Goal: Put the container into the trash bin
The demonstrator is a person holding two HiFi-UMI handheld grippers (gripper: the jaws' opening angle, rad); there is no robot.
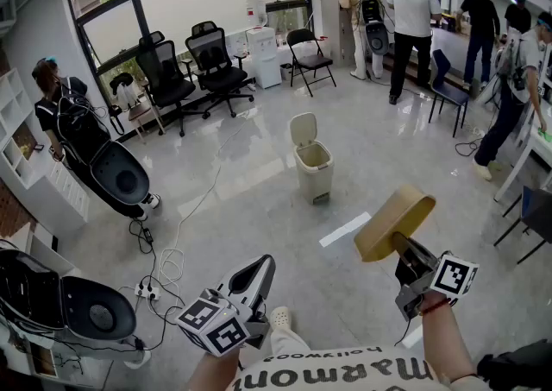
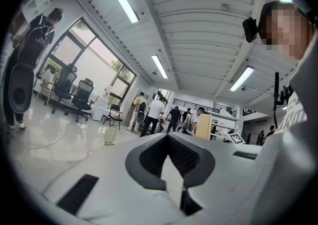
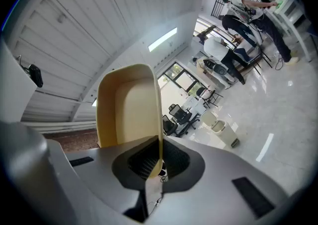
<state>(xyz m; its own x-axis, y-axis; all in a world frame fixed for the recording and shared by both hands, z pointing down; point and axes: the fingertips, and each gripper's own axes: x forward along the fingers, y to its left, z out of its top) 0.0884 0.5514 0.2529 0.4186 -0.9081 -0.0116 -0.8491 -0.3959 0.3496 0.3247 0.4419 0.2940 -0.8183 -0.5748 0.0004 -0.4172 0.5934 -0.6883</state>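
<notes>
Closest in, low in the head view, the right gripper (image 1: 405, 247) has its jaws clamped on one thin side wall of the tan container (image 1: 392, 221) and holds it up in the air, tipped on its side, well apart from the floor. The right gripper view shows the same hold: the jaws meet on the wall's lower edge, and the container's (image 3: 129, 105) open hollow faces the camera with nothing visible inside it. The left gripper (image 1: 259, 273) hangs beside it at the person's other hand, apart from the container. In the left gripper view its jaws stand together with nothing between them. Out across the pale tiled floor stands the trash bin (image 1: 312, 175), cream-coloured, with its lid tipped up and back so the mouth is open. What, if anything, lies in it cannot be made out from here. A short white strip of tape (image 1: 345, 230) lies on the floor between the container and the bin. As for progress, the pickup looks done and the bin is already open, but the container is well short of it. By my reading, what is left is the carry over to the bin, lining the container up above the open mouth and letting go. Black office chairs (image 1: 190, 66) stand by the windows further off, and several people (image 1: 412, 18) stand at the back of the room.
</notes>
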